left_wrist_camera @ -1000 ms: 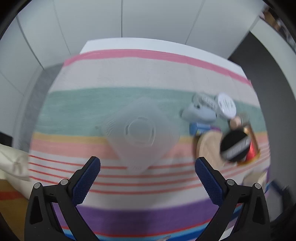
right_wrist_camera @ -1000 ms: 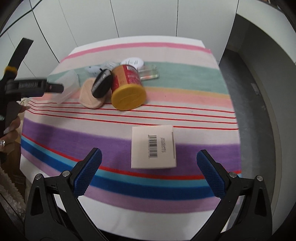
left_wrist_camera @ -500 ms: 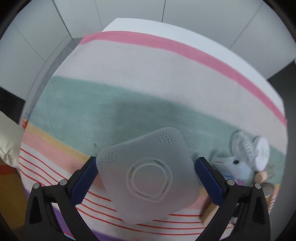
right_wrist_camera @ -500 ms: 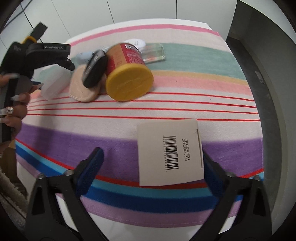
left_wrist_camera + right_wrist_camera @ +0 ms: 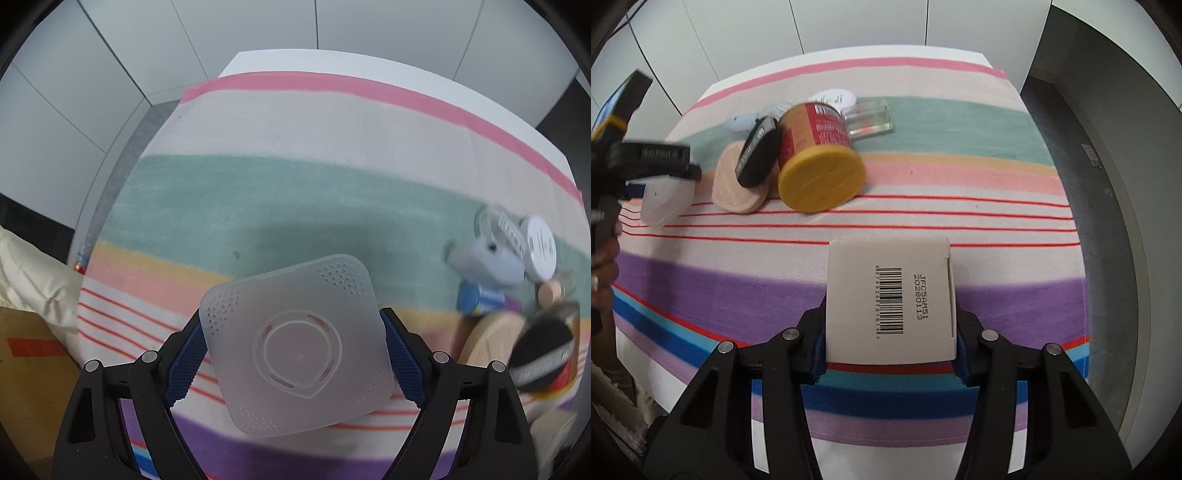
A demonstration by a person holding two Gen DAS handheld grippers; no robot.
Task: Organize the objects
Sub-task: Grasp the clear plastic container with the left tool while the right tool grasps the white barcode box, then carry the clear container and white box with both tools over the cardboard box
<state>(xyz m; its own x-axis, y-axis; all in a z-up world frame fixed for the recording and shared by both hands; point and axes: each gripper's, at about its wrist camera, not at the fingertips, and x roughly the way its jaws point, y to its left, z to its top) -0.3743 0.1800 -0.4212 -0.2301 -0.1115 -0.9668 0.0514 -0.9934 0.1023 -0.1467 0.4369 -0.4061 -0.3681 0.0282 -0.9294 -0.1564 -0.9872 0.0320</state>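
Observation:
My left gripper (image 5: 293, 354) is shut on a translucent white square container (image 5: 295, 354), its blue pads pressed on both sides, above the striped cloth. The same container shows in the right wrist view (image 5: 666, 199) at the far left, held by the left gripper (image 5: 646, 166). My right gripper (image 5: 891, 347) is shut on a flat beige box with a barcode (image 5: 891, 299) over the purple stripe.
A cluster lies on the striped tablecloth (image 5: 960, 177): a red can with a yellow lid (image 5: 820, 162), a black compact (image 5: 757, 151), a beige puff (image 5: 738, 188), a clear bottle (image 5: 870, 118), and white and pale blue items (image 5: 491, 258). A cream cushion (image 5: 29, 277) sits left of the table.
Both grippers have closed: the left on the translucent container, the right on the barcode box. The left view has swung slightly toward the cluster.

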